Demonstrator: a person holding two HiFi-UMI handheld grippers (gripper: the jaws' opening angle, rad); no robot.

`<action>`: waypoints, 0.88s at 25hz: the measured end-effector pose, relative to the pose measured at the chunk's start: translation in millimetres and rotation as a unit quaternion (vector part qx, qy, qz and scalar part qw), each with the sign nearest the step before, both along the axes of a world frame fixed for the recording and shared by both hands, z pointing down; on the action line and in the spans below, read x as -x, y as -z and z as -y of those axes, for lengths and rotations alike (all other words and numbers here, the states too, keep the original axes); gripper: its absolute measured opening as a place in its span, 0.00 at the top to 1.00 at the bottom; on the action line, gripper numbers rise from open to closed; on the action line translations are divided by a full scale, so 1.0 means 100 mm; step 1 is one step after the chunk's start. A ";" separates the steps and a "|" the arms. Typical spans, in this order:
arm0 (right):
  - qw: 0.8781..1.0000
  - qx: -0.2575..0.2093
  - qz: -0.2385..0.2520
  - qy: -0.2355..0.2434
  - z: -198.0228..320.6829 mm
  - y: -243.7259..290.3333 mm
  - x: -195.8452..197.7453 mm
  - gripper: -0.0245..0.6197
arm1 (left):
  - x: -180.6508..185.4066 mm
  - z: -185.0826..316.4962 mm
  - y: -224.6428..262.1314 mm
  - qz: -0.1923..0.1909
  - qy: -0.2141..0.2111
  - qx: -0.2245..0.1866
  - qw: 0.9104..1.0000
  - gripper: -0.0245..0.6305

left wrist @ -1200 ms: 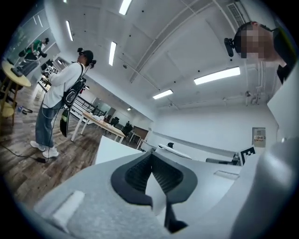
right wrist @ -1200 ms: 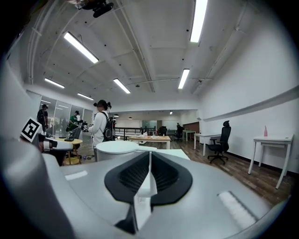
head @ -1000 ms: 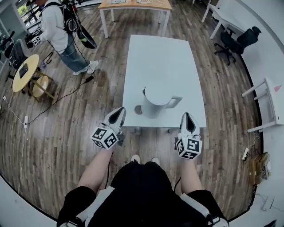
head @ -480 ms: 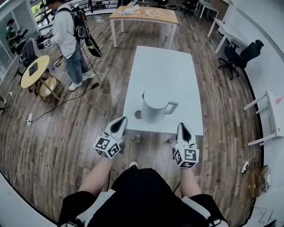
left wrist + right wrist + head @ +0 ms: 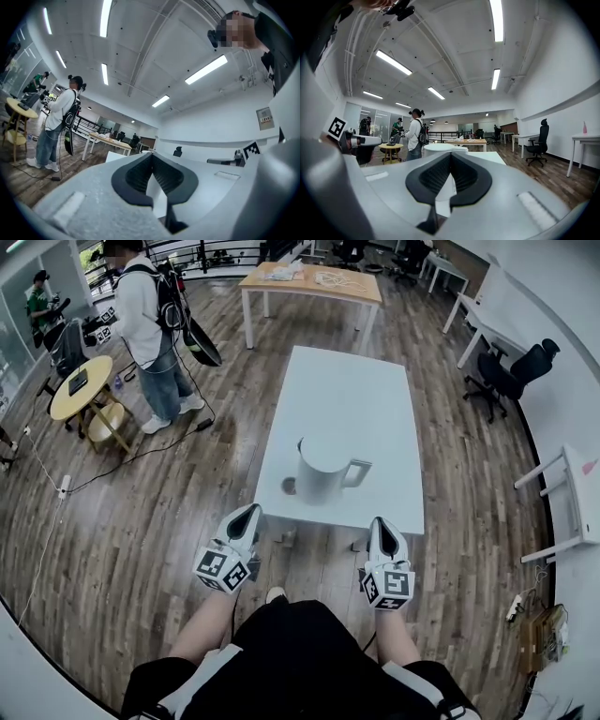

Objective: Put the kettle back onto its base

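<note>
Only head view: base [image 5: 290, 486] nr kettle [image 5: 319, 474]

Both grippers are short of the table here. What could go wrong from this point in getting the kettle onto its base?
1. The left gripper and right gripper are both shut. Reaching the kettle like that would probably shove it rather than grip its handle.
2. The small dark disc, apparently the base, lies close beside the kettle near the table edge. An off-centre set-down could tip the kettle.
</note>
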State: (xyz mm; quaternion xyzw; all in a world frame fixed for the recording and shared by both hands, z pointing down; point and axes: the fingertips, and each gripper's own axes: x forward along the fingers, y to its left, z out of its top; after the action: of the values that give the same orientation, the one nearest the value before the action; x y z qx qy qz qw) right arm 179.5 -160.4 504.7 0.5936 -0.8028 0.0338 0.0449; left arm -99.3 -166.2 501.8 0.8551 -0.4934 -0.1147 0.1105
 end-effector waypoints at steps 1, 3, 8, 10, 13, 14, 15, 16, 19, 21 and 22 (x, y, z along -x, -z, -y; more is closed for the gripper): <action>1.000 0.002 -0.004 0.001 -0.01 -0.02 0.00 0.95 | 0.03 -0.02 0.01 -0.006 0.003 0.001 1.000 0.97; 1.000 0.006 -0.008 0.002 -0.04 -0.05 -0.01 0.95 | 0.09 -0.04 0.03 -0.006 0.009 -0.002 1.000 0.97; 1.000 0.007 -0.013 0.008 -0.07 -0.02 0.02 0.95 | 0.11 -0.08 0.01 0.028 0.004 -0.011 1.000 0.97; 1.000 0.007 -0.016 0.011 -0.09 -0.01 0.04 0.95 | 0.09 -0.10 -0.01 0.035 -0.001 -0.010 0.999 0.97; 1.000 0.006 -0.013 0.014 -0.12 0.00 0.06 0.95 | 0.05 -0.13 -0.03 0.034 -0.004 -0.010 0.999 0.97; 1.000 0.005 -0.013 0.016 -0.12 0.01 0.06 0.95 | 0.04 -0.14 -0.03 0.033 -0.004 -0.010 0.999 0.97; 1.000 0.005 -0.015 0.017 -0.12 0.02 0.05 0.95 | 0.03 -0.14 -0.02 0.032 -0.005 -0.011 0.999 0.97; 1.000 0.004 -0.016 0.019 -0.12 0.03 0.05 0.95 | 0.02 -0.14 -0.02 0.031 -0.005 -0.012 0.999 0.97; 1.000 0.001 -0.018 0.022 -0.11 0.06 0.03 0.95 | -0.01 -0.15 0.01 0.030 -0.006 -0.013 0.999 0.97; 0.999 -0.001 -0.020 0.025 -0.12 0.08 0.04 0.95 | -0.01 -0.17 0.00 0.033 0.000 -0.013 0.999 0.97; 0.999 -0.002 -0.021 0.028 -0.12 0.08 0.05 0.95 | 0.00 -0.18 0.00 0.033 0.003 -0.013 0.999 0.97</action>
State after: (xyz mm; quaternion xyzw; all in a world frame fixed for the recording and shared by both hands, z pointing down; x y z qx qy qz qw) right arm 174.8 -148.5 496.8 0.5715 -0.8181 0.0180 0.0614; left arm -99.3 -148.3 502.3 0.8584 -0.4976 -0.0929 0.0827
